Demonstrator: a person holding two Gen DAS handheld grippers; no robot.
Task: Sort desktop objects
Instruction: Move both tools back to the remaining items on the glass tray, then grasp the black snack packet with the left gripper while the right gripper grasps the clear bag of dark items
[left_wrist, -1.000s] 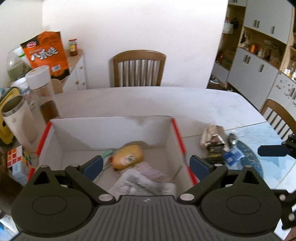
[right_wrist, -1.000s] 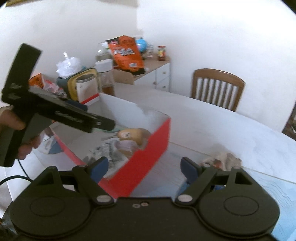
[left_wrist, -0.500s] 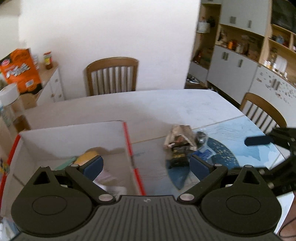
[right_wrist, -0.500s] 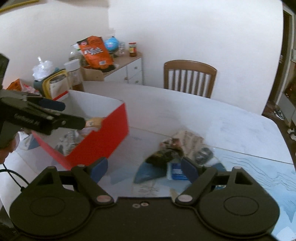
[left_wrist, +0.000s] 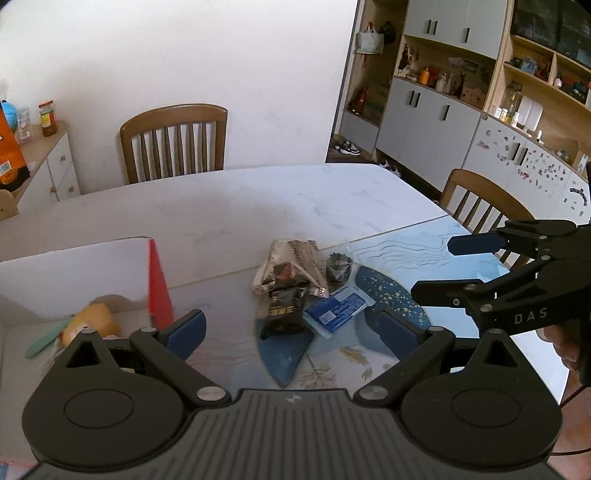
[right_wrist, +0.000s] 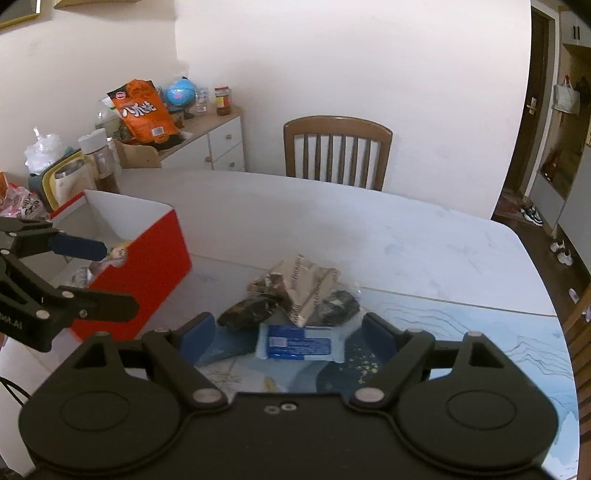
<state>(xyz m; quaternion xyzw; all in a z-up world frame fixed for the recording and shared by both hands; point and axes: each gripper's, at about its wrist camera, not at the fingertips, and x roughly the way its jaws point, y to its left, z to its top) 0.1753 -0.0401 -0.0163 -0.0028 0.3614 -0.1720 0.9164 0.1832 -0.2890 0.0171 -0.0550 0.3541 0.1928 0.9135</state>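
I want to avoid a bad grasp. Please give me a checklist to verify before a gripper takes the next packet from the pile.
1. Right gripper jaws open, empty: ok.
2. Left gripper jaws open, empty: ok.
3. Blue packet lies nearest the right gripper, top side uncovered: ok.
4. Blue packet apart from the dark packets: not ok, they overlap.
5. Box has room: ok.
6. Grippers apart from each other: ok.

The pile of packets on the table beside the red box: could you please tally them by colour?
Blue: 1, the flat packet
Silver-beige: 1, the crinkled wrapper
Black: 2, a pouch and a small bag
Total: 4
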